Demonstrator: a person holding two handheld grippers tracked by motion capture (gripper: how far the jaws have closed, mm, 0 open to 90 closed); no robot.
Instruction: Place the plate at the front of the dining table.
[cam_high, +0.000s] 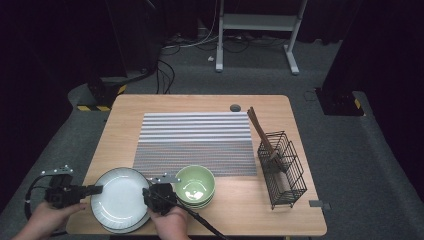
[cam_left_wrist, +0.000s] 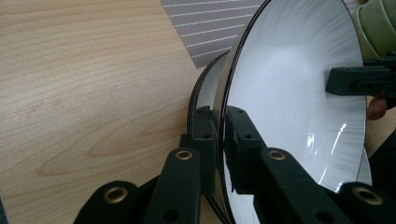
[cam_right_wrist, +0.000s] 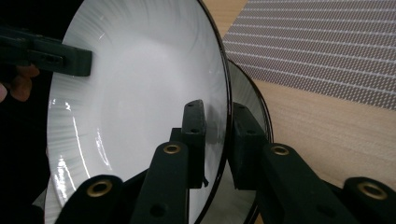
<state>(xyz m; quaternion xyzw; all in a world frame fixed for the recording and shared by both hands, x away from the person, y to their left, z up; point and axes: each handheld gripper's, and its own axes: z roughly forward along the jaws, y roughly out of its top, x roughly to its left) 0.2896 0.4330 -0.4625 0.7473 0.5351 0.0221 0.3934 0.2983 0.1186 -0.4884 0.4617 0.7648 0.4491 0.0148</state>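
Black left tongs (cam_left_wrist: 219, 140) and right tongs (cam_right_wrist: 217, 135) are clamped on opposite rims of the top white plate (cam_high: 120, 197), stacked near the counter's (cam_high: 240, 215) front left corner. A level lift together seems needed next.

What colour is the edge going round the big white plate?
The white plate has a thin black rim, clearest in the right gripper view.
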